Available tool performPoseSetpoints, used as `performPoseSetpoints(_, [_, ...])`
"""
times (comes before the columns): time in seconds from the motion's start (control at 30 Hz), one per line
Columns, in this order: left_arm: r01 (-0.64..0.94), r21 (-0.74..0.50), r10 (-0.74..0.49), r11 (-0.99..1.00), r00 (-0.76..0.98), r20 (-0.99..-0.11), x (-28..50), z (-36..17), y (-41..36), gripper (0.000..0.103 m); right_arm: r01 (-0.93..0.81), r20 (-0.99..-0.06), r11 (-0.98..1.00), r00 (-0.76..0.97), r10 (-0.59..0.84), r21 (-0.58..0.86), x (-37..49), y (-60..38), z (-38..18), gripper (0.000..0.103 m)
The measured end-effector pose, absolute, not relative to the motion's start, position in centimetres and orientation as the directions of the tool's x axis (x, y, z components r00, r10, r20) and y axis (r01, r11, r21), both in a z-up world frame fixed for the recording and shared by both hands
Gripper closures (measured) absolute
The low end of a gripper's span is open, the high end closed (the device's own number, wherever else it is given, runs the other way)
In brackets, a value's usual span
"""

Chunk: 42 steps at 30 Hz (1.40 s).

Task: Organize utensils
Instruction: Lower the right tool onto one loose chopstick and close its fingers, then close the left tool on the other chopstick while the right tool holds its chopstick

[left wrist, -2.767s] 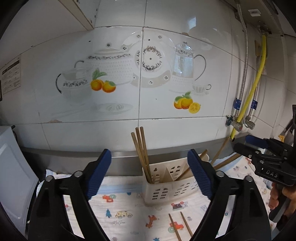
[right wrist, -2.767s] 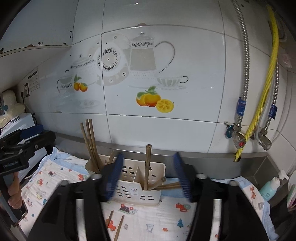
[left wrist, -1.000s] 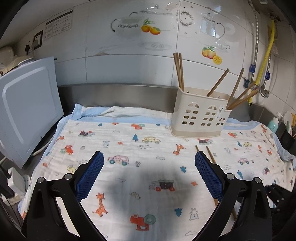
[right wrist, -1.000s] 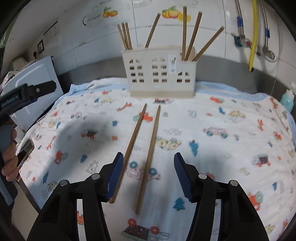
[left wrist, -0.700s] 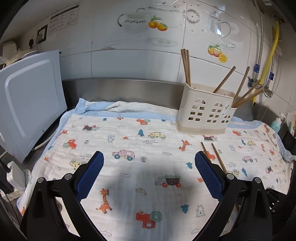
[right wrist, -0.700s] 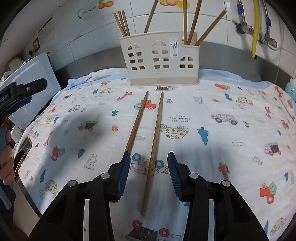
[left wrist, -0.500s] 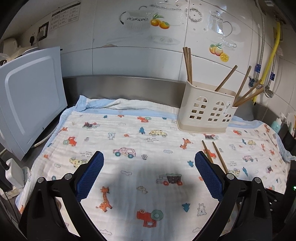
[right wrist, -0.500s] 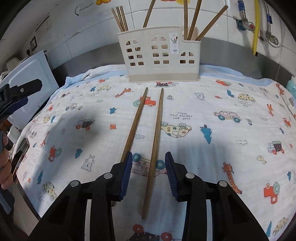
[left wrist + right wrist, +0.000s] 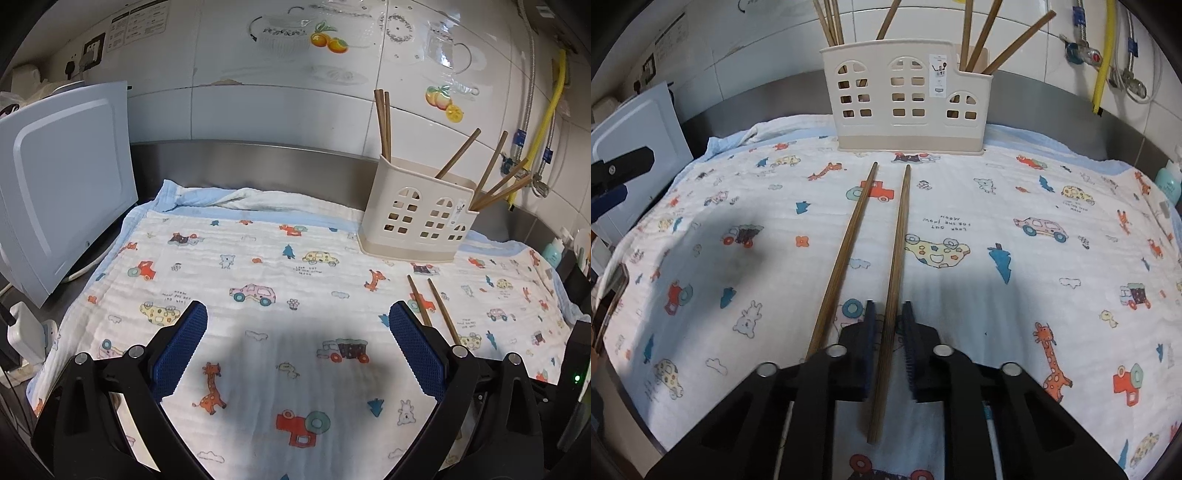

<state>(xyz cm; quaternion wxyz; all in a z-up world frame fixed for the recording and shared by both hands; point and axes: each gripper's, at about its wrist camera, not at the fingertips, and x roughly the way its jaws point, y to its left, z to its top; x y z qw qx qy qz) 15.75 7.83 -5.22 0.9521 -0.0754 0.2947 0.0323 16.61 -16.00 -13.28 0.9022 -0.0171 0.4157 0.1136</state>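
Two brown wooden chopsticks lie side by side on the printed cloth, pointing toward a cream utensil holder (image 9: 905, 107) that has several chopsticks standing in it. My right gripper (image 9: 888, 308) straddles the near part of the right chopstick (image 9: 901, 221). Its jaws are closing, with thin gaps still showing on both sides of the stick. The left chopstick (image 9: 849, 240) runs just outside its left finger. My left gripper (image 9: 297, 321) hovers wide open over the cloth with nothing between its fingers. In its view, the holder (image 9: 417, 221) and the two chopsticks (image 9: 441, 314) lie to the right.
A cartoon-print cloth (image 9: 258, 258) covers the steel counter. A white appliance (image 9: 62, 177) stands at the left edge. A teal bottle (image 9: 1169, 182) stands at the far right, and a yellow hose (image 9: 1102, 55) with metal pipes hangs on the tiled wall behind.
My right gripper has dropped closer to the cloth, and its jaws have narrowed from wide apart to close around the right chopstick. The left gripper has barely moved.
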Motion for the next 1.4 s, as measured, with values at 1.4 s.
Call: performPoseSetpoints(1.4, [0.076,-0.123,-0.142,0.989,0.685,-0.714,15.7,-10.2,-4.7,0.016,-0.227,-0.623,0.957,0.727,0.289,0.180,13.5,-23.5,-8.8,0.097])
